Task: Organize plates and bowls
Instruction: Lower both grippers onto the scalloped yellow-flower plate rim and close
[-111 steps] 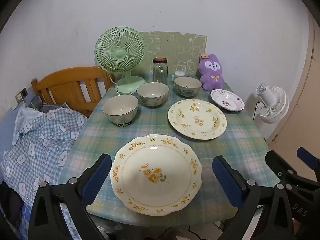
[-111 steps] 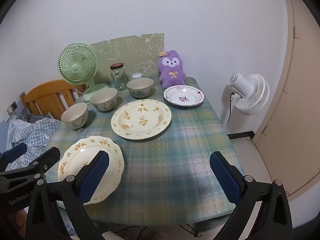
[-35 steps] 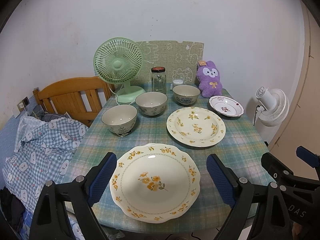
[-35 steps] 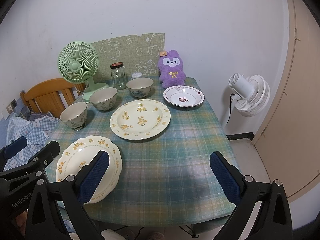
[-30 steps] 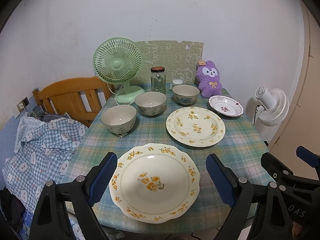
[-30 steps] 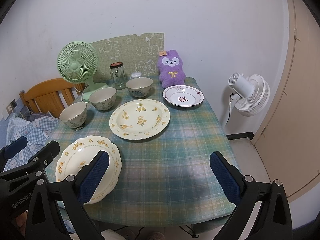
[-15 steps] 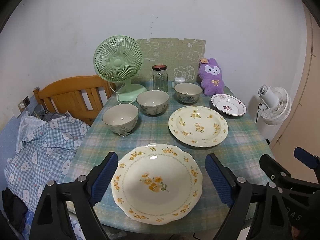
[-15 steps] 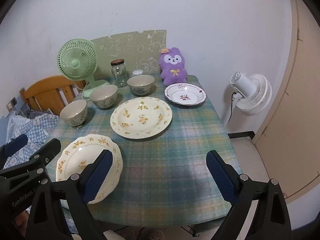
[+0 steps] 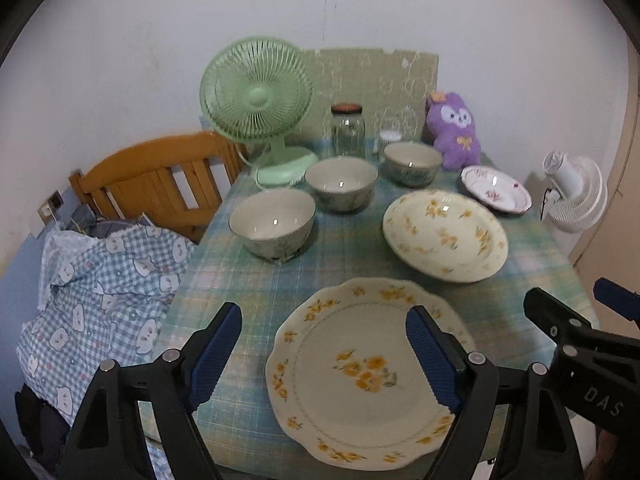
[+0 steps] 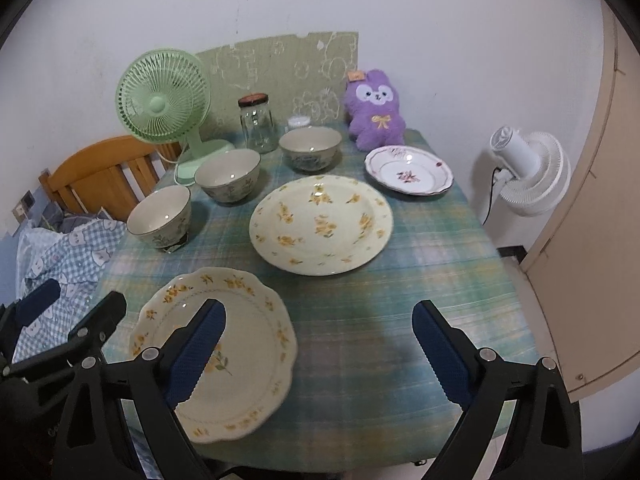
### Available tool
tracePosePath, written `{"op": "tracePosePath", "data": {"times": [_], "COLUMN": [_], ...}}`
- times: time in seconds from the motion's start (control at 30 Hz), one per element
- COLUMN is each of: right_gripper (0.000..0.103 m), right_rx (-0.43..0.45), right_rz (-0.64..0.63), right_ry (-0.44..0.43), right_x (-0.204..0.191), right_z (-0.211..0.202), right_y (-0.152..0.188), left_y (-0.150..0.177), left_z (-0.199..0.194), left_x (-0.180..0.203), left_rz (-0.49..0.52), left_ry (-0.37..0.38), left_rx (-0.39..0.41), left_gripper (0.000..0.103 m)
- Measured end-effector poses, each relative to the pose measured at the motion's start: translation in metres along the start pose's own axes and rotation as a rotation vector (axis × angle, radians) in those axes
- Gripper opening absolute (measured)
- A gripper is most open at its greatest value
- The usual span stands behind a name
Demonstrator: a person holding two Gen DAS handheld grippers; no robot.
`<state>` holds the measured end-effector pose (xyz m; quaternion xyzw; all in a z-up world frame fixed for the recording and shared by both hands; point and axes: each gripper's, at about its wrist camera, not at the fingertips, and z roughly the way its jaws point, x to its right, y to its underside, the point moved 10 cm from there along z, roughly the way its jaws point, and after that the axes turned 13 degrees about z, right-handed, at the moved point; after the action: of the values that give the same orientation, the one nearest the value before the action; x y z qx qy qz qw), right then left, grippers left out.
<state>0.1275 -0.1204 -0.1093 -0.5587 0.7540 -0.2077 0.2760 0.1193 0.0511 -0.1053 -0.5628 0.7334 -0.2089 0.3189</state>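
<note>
"DAS" in white on the black right gripper – jaws wide, empty. Left gripper closing, empty, over scalloped glossy yellow-flowered plate.

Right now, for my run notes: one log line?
left gripper: open, closing, empty | right gripper: open, empty | scalloped plate: nearest | bowls: untouched
</note>
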Motion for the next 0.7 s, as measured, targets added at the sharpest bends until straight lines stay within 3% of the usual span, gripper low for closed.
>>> {"op": "tracePosePath", "data": {"times": [0.7], "right_gripper": [0.09], "right_rx": [-0.22], "right_rz": [-0.001], "right_ry": [0.121], "right_x": [-0.026], "right_z": [0.112], "right_y": [0.061], "left_y": [0.068], "left_z": [0.119], "left_x": [-0.007], "left_rz": [-0.03], "left_ry": [0.141], "left_rx": [-0.257], "left_gripper": [0.072]}}
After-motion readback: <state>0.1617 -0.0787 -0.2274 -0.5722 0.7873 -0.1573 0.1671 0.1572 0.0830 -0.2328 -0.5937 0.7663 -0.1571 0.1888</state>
